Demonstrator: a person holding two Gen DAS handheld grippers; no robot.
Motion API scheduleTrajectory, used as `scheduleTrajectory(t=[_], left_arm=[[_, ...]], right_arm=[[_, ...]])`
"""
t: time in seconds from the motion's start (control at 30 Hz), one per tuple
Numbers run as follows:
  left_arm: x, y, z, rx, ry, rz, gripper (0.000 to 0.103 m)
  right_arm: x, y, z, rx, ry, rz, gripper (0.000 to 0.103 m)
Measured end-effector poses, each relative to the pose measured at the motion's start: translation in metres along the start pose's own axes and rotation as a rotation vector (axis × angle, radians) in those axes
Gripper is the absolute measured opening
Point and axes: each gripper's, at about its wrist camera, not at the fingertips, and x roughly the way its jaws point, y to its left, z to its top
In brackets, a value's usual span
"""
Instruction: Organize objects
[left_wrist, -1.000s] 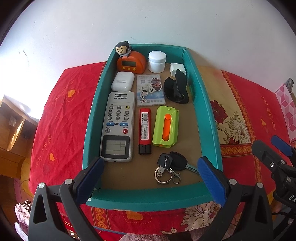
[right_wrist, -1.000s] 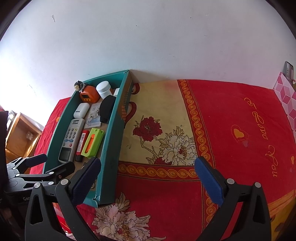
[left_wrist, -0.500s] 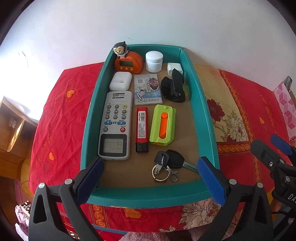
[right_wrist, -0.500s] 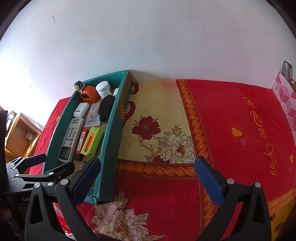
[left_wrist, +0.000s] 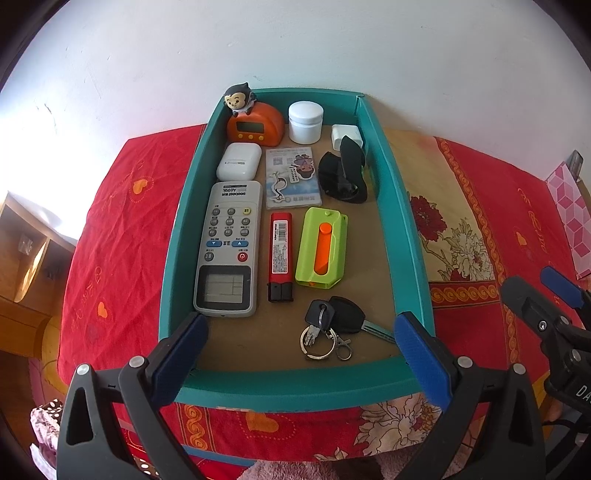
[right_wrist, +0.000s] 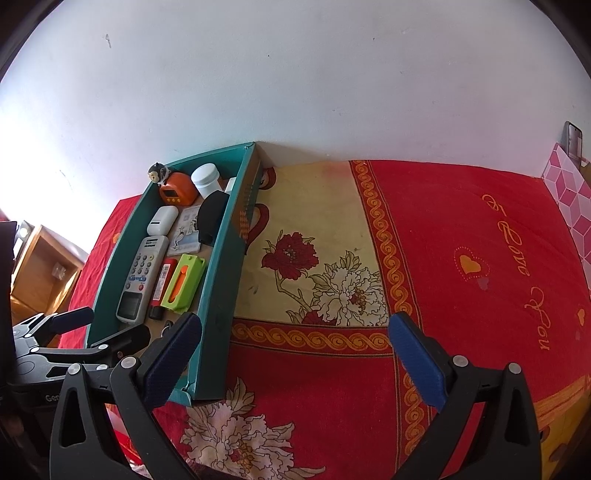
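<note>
- One teal tray (left_wrist: 410, 236) sits on the red flowered bedspread (right_wrist: 461, 295), its far end against the white wall (right_wrist: 295, 74).
- Ten things lie in the tray, one of each:
- Back row: orange clock (left_wrist: 255, 127) topped by a monkey figure, white jar (left_wrist: 305, 122), white charger (left_wrist: 345, 136).
- Middle row: white earbud case (left_wrist: 238, 161), card (left_wrist: 293, 176), black strap (left_wrist: 343, 176).
- Front: grey remote (left_wrist: 228, 248), red lighter (left_wrist: 280, 257), green box cutter (left_wrist: 322, 247), bunch of keys (left_wrist: 334, 325).
- The left gripper (left_wrist: 299, 354) hovers over the tray's near end, fingers spread wide, holding nothing.
- The right gripper (right_wrist: 293, 352) hangs over bare bedspread beside the tray, fingers wide apart and empty.
</note>
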Motion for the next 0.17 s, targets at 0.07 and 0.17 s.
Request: scheduleTrajectory(t=[0.07, 0.17], left_arm=[[-0.0002, -0.0002, -0.0001, 0.0, 0.0, 0.002, 0.102], [0.0005, 0.0001, 0.0005, 0.0, 0.003, 0.006, 0.102]], right_arm=[[-0.0006, 0.0008, 0.0, -0.003, -0.002, -0.001, 0.103], [-0.0011, 0.0011, 0.0, -0.005, -0.002, 0.0, 0.103]])
